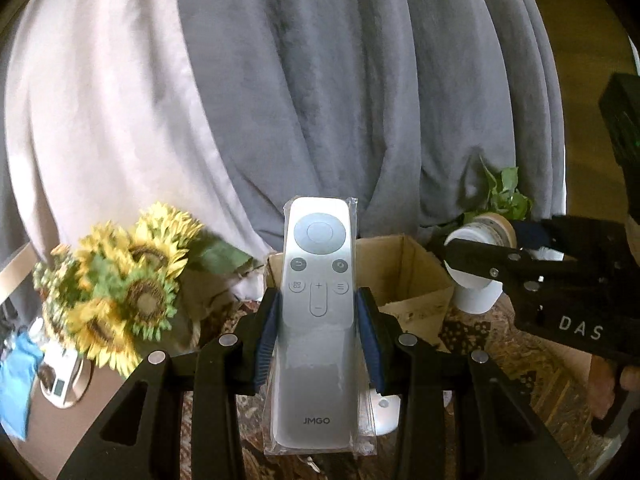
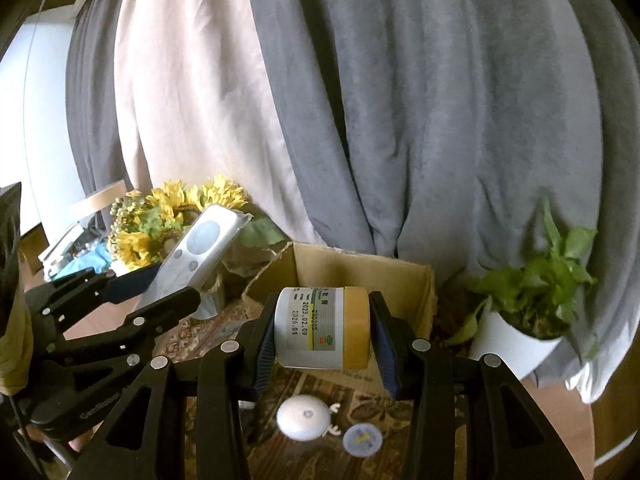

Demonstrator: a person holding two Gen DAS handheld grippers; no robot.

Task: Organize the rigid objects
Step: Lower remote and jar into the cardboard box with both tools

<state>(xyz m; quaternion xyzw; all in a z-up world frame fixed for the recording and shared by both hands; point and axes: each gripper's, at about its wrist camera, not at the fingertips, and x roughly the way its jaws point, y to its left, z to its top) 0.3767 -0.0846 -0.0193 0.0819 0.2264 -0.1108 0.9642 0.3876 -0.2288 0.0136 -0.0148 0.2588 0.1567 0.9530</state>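
A silver remote control (image 1: 318, 300) in a clear plastic sleeve stands upright between the blue pads of my left gripper (image 1: 318, 334), which is shut on its sides. In the right wrist view the same remote (image 2: 200, 250) shows at the left, tilted, held above the table. My right gripper (image 2: 322, 336) is shut on a white pill bottle (image 2: 316, 330) with a yellow cap, held on its side. From the left wrist view that bottle (image 1: 478, 236) appears at the right. An open cardboard box (image 2: 360, 272) sits just behind both held objects.
A sunflower bouquet (image 1: 120, 280) stands to the left and a white potted green plant (image 2: 528, 304) to the right. A white round gadget (image 2: 302, 418) and a small disc (image 2: 360, 438) lie on the patterned cloth (image 2: 384, 408). Grey and pale curtains (image 1: 320, 80) hang behind.
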